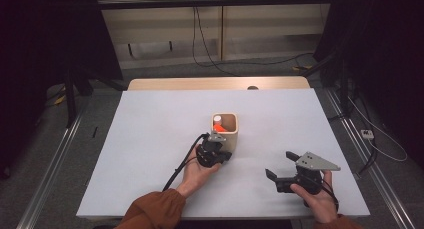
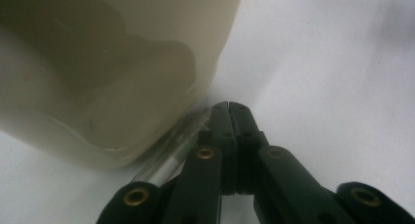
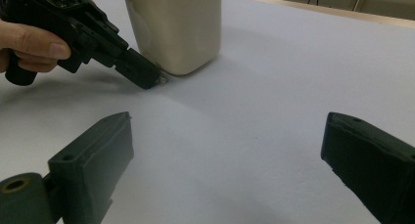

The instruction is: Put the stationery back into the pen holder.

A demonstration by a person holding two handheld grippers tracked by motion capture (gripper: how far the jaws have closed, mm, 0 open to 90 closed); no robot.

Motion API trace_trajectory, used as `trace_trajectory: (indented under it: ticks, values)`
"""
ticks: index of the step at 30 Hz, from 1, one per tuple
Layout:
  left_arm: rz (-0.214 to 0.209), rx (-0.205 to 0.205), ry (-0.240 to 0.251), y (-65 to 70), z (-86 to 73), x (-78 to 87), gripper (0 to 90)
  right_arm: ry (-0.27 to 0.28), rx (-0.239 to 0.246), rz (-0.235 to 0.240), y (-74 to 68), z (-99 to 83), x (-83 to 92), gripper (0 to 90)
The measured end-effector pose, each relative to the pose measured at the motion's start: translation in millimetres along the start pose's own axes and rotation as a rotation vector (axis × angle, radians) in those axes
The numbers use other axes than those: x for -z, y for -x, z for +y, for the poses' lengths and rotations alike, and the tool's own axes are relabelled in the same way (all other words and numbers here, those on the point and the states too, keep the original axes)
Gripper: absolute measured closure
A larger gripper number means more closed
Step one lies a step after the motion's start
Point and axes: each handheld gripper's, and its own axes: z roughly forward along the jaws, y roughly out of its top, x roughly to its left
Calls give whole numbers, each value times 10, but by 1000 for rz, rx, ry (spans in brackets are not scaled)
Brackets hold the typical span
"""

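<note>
A cream square holder [image 1: 226, 134] stands in the middle of the white table [image 1: 150, 139], with an orange item [image 1: 218, 127] and a white one inside. My left gripper [image 1: 226, 157] is shut, its tips low at the holder's near base [image 2: 122, 62]. A clear pen-like tube [image 2: 171, 153] lies on the table between the holder and my left jaw, alongside it rather than between the jaws; I cannot tell whether it touches the jaw. My right gripper [image 1: 280, 165] is open and empty to the right, aimed at the holder [image 3: 173, 28] and the left gripper [image 3: 154, 79].
The table's wooden far edge [image 1: 215, 83] shows beyond the white sheet. Cables trail on the floor behind and to the right. A hand [image 3: 29, 45] holds the left gripper.
</note>
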Motion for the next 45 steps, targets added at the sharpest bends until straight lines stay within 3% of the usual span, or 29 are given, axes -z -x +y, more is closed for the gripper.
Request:
trace_trajectory:
  ticks: [2,6,10,12,14,18,24,34,37,40,41,42,44,45]
  values:
    - [12,1,0,2,-4,5,900,1,0,1,0,1,0,52]
    - [-36,-23,-11,-5,-15,75,900,3,-1,2,2,0,5,52]
    - [-70,-42,7,2,-18,251,889,5,-2,0,7,0,8,52]
    - [-107,-79,-2,-4,-25,354,866,5,-2,2,4,0,8,52]
    - [-102,-110,-6,-15,-30,442,847,3,-2,2,2,1,5,52]
    - [-114,-145,-7,-63,-93,641,720,4,-3,0,1,1,7,52]
    - [-95,-125,-16,-157,-242,742,587,2,-3,-1,1,8,-12,52]
    - [-72,-66,28,-252,-354,883,202,3,-1,0,4,4,1,52]
    - [-71,-61,8,-299,-370,929,71,3,-3,0,5,4,1,52]
    - [-56,-50,8,-350,-387,999,68,3,-3,0,6,4,1,52]
    - [-37,-64,1,-358,-393,1026,67,4,-1,0,6,4,2,52]
    - [-68,-58,0,-390,-397,1054,67,4,-1,0,5,4,2,52]
    - [-70,-54,7,-428,-405,1095,66,3,-1,1,4,4,1,52]
    - [-61,-73,5,-442,-404,1113,66,3,-1,0,4,3,0,52]
